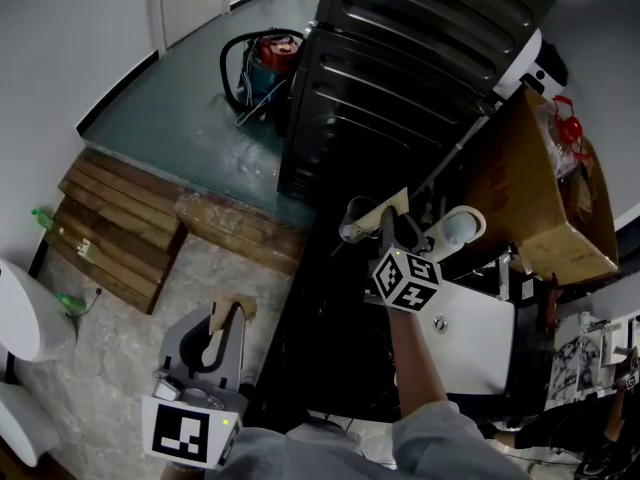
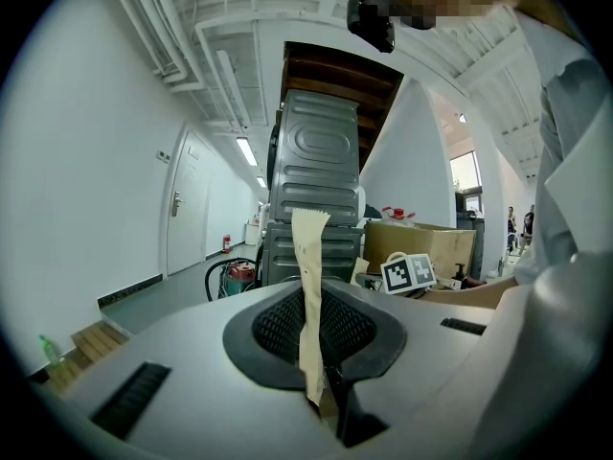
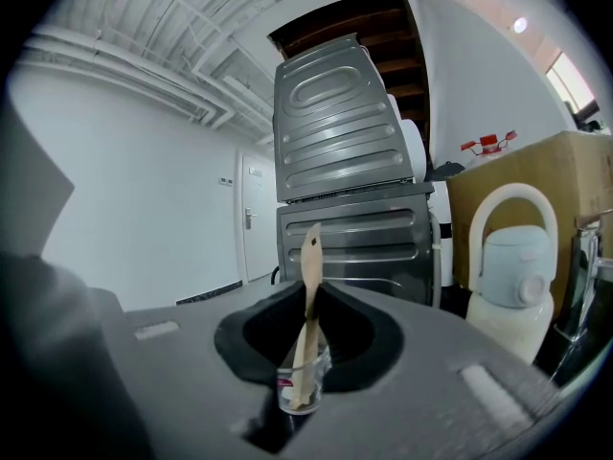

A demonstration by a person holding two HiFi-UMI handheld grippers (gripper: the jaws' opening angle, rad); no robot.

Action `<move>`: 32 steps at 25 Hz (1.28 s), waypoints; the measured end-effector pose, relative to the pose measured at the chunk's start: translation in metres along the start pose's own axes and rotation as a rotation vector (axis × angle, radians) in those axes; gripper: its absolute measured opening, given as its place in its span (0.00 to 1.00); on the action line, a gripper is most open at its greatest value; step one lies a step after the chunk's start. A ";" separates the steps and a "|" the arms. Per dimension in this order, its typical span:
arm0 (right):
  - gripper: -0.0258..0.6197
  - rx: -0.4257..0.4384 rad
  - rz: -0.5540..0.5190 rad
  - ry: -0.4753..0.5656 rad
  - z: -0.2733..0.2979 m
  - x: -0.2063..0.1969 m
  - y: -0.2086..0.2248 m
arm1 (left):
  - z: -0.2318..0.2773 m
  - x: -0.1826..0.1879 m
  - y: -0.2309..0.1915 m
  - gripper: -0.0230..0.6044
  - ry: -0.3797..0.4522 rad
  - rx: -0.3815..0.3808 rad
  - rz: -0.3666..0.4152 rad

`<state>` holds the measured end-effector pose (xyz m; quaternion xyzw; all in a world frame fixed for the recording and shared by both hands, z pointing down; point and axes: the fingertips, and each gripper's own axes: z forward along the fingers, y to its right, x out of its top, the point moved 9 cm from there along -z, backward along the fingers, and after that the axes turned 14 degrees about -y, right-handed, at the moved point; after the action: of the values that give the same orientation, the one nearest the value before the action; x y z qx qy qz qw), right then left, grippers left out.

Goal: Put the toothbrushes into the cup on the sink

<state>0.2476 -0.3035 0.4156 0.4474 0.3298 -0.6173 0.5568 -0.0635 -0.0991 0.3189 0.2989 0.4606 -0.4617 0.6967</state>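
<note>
In the head view my left gripper (image 1: 222, 316) hangs low at the bottom left, shut on a paper-wrapped toothbrush (image 1: 228, 310). The left gripper view shows that toothbrush (image 2: 308, 286) standing upright, clamped at its lower end between the jaws of the left gripper (image 2: 326, 405). My right gripper (image 1: 393, 224) reaches toward a clear cup (image 1: 357, 220) by the dark appliance. In the right gripper view a second wrapped toothbrush (image 3: 309, 286) stands in the cup (image 3: 305, 383), between the slightly parted jaws of the right gripper (image 3: 287, 420), which do not press on it.
A tall dark metal appliance (image 1: 400, 68) stands behind the cup. A white kettle (image 3: 512, 276) and a cardboard box (image 1: 540, 188) are to the right, with a white surface (image 1: 475, 338) below them. On the floor lie wooden planks (image 1: 120, 228) and a red vacuum (image 1: 265, 58).
</note>
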 end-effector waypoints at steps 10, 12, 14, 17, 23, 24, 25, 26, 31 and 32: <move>0.21 0.008 0.025 -0.006 -0.017 0.000 -0.005 | -0.001 0.001 -0.002 0.09 0.011 -0.029 0.003; 0.22 0.004 0.029 0.007 -0.026 0.002 -0.005 | -0.001 0.002 -0.001 0.09 0.016 -0.040 0.007; 0.22 0.000 0.036 0.018 -0.036 0.003 -0.004 | 0.001 0.003 0.002 0.09 0.021 -0.055 0.013; 0.22 -0.011 0.038 0.031 -0.055 0.005 -0.004 | 0.004 0.006 0.006 0.09 0.027 -0.081 0.023; 0.20 -0.028 -0.008 0.055 -0.101 0.017 -0.011 | 0.011 0.013 0.013 0.09 0.043 -0.137 0.042; 0.20 -0.027 -0.012 0.061 -0.109 0.018 -0.012 | 0.012 0.014 0.014 0.09 0.046 -0.147 0.045; 0.19 -0.030 -0.014 0.071 -0.118 0.019 -0.012 | 0.013 0.015 0.016 0.09 0.048 -0.157 0.049; 0.14 -0.036 -0.016 0.082 -0.126 0.021 -0.013 | 0.014 0.016 0.017 0.09 0.050 -0.167 0.052; 0.06 -0.057 -0.018 0.140 -0.166 0.029 -0.017 | 0.021 0.025 0.027 0.09 0.066 -0.218 0.068; 0.05 -0.060 -0.017 0.151 -0.174 0.030 -0.018 | 0.022 0.027 0.029 0.09 0.070 -0.228 0.073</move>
<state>0.2628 -0.1546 0.3198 0.4731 0.3928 -0.5763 0.5383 -0.0243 -0.1160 0.3030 0.2501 0.5230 -0.3700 0.7260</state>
